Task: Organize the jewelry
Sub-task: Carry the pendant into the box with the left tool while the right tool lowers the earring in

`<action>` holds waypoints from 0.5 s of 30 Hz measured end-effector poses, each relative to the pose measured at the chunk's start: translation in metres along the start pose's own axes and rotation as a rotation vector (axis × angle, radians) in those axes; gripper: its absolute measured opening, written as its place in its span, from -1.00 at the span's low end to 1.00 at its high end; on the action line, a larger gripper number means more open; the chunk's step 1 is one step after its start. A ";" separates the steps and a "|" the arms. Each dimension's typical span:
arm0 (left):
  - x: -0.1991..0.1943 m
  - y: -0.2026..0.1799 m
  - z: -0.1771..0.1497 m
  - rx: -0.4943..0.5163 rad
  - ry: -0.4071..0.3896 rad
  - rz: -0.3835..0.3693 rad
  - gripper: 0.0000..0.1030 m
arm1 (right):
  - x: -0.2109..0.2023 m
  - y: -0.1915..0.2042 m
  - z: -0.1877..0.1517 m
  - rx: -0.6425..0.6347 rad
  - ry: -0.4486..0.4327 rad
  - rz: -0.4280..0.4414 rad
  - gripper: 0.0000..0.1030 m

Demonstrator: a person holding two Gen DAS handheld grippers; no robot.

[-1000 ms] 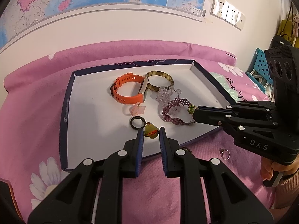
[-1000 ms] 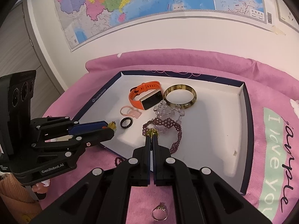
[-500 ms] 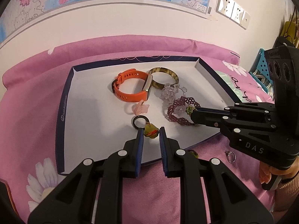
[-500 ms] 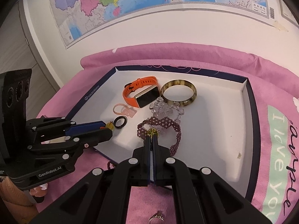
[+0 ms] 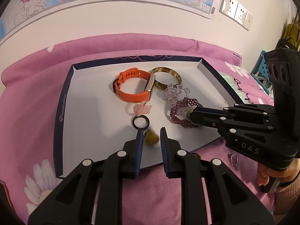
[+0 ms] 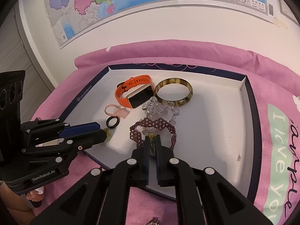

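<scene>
A white tray (image 5: 90, 112) with a navy rim holds an orange watch (image 5: 131, 88), a brown bangle (image 5: 166, 78), a clear bead bracelet (image 5: 174, 91), a purple beaded bracelet (image 5: 180, 110), a pink ring (image 5: 141, 108) and a black ring (image 5: 141, 122). My left gripper (image 5: 151, 133) is open; a blurred yellow-green charm (image 5: 151, 137) lies on the tray between its fingers. My right gripper (image 6: 152, 141) is slightly open at the purple bracelet (image 6: 153, 127), with a small green bead piece (image 6: 152, 142) between its fingers.
The tray rests on a pink floral cloth (image 5: 28, 116). A silver ring (image 5: 232, 158) lies on the cloth in front of the tray's near right edge. A wall with a map (image 6: 150, 0) stands behind.
My left gripper has released the yellow-green charm onto the tray near the black ring. My right gripper was shut on the purple bracelet's green bead and has opened slightly.
</scene>
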State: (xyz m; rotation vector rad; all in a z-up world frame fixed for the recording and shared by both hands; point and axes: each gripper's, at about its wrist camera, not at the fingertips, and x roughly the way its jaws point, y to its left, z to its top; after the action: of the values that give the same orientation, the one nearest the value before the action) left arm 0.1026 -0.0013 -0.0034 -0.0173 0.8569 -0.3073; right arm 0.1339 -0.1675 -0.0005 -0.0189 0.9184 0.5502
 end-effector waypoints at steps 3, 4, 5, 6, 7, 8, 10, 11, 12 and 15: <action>-0.001 0.001 -0.001 -0.001 -0.004 0.003 -0.63 | -0.002 0.000 0.000 0.001 -0.009 -0.003 -0.86; -0.002 0.001 -0.001 -0.002 -0.006 0.004 -0.63 | -0.003 0.000 0.000 0.001 -0.013 -0.002 -0.86; -0.003 0.001 -0.001 -0.002 -0.010 0.008 -0.63 | -0.005 0.000 0.000 0.001 -0.018 -0.002 -0.86; -0.005 0.001 -0.002 -0.002 -0.015 0.011 -0.63 | -0.007 0.000 0.000 0.002 -0.024 -0.002 -0.86; -0.008 0.001 -0.002 -0.001 -0.025 0.015 -0.63 | -0.010 0.000 0.000 0.003 -0.031 0.000 -0.86; -0.011 0.001 -0.003 0.001 -0.034 0.018 -0.63 | -0.013 -0.001 0.000 0.006 -0.040 0.004 -0.86; -0.018 0.000 -0.005 0.003 -0.049 0.014 -0.53 | -0.020 -0.002 0.000 0.010 -0.055 0.007 -0.85; -0.022 0.000 -0.006 0.005 -0.055 0.011 -0.50 | -0.024 -0.003 -0.001 0.014 -0.063 0.010 -0.83; -0.024 0.000 -0.007 0.009 -0.060 0.008 -0.48 | -0.028 -0.003 -0.002 0.016 -0.068 0.011 -0.83; -0.034 -0.006 -0.015 0.034 -0.067 -0.020 -0.38 | -0.043 -0.003 -0.008 0.013 -0.087 0.019 -0.66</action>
State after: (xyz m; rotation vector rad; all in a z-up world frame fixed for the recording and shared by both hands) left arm 0.0693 0.0036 0.0130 -0.0047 0.7853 -0.3385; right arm 0.1092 -0.1913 0.0265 0.0249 0.8381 0.5588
